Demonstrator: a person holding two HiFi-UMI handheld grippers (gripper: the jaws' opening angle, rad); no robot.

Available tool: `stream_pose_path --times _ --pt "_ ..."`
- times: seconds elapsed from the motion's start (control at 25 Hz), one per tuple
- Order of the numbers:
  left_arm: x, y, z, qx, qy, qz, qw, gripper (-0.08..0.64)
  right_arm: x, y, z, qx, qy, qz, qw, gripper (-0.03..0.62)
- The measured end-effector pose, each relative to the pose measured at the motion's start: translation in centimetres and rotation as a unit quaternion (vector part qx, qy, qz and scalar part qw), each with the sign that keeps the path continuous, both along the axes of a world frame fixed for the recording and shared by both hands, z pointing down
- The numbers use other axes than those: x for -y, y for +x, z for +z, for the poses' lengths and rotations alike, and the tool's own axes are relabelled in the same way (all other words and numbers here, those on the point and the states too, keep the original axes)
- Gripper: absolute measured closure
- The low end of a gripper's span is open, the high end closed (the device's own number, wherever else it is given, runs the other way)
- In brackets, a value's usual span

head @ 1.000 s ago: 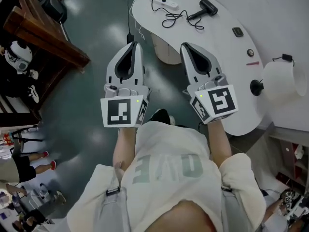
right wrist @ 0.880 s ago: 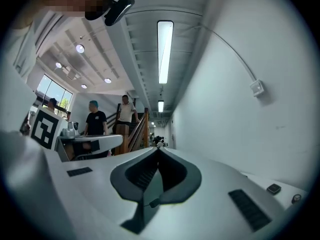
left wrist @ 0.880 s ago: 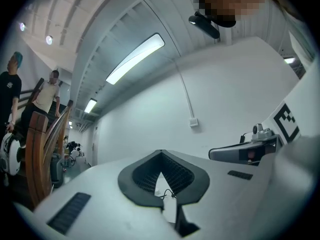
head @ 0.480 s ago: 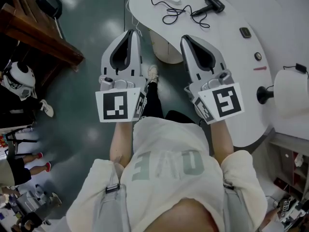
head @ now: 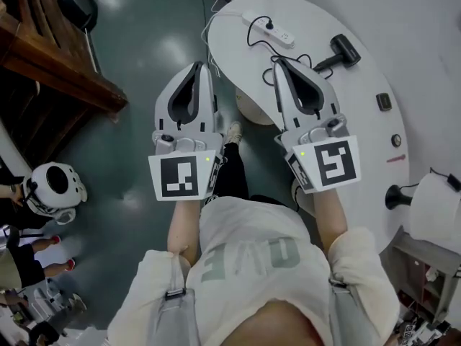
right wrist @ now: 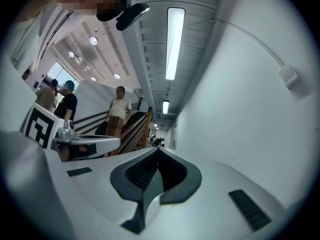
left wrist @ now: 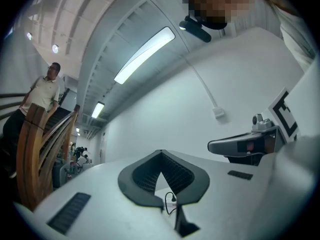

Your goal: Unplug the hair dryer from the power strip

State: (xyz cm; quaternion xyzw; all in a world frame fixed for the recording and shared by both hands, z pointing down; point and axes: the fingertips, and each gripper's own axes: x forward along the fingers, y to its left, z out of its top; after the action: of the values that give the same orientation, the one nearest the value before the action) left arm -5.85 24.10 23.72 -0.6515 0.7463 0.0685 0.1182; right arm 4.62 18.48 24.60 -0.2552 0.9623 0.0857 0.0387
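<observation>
Head view, wooden rail (head: 65, 71) left, power strip (head: 268, 29) on table (head: 353, 143).

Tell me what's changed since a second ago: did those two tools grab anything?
The person stepped up to the white table, so the power strip and hair dryer lie nearer; the right gripper now reaches over the table's edge, the left gripper stays over the floor. Nothing grabbed or released. Unchanged: both jaws shut and empty, dryer plugged in.
</observation>
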Motion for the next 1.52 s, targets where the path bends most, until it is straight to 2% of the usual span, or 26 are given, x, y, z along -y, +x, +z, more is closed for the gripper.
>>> stream_pose_path --times 0.16,0.48,0.72,0.84,1.04,1.32,1.52 --pt "6.4 -3.8 -1.0 -0.003 0.0 0.013 0.9999 0.548 6.0 -3.2 -1.5 0.012 -0.006 0.005 1.0 0.572" --pt "21.3 -11.2 -4.7 0.008 -0.002 0.05 0.9987 0.548 19.4 -9.9 -4.9 0.015 0.008 0.046 0.999 0.572" --pt "29.5 -14.6 -6.0 -0.012 -0.049 0.09 0.9947 0.548 26.1 -13.5 -6.6 0.008 -0.014 0.067 0.998 0.572" --pt "31.7 -14.8 -5.6 -0.016 -0.052 0.114 0.992 0.548 28.2 -13.9 -6.7 0.002 -0.018 0.076 0.997 0.572" --pt "33.7 -15.3 -4.5 -0.036 -0.054 0.129 0.9895 0.548 30.6 -14.2 -6.3 0.008 -0.032 0.091 0.995 0.572" --pt "34.9 -13.5 -3.6 -0.012 -0.056 0.164 0.9847 0.548 31.4 -14.1 -4.6 -0.014 -0.042 0.09 0.995 0.572" --pt "35.5 -12.3 -3.3 -0.019 -0.058 0.177 0.9823 0.548 31.9 -13.6 -4.0 -0.01 -0.049 0.094 0.994 0.572"
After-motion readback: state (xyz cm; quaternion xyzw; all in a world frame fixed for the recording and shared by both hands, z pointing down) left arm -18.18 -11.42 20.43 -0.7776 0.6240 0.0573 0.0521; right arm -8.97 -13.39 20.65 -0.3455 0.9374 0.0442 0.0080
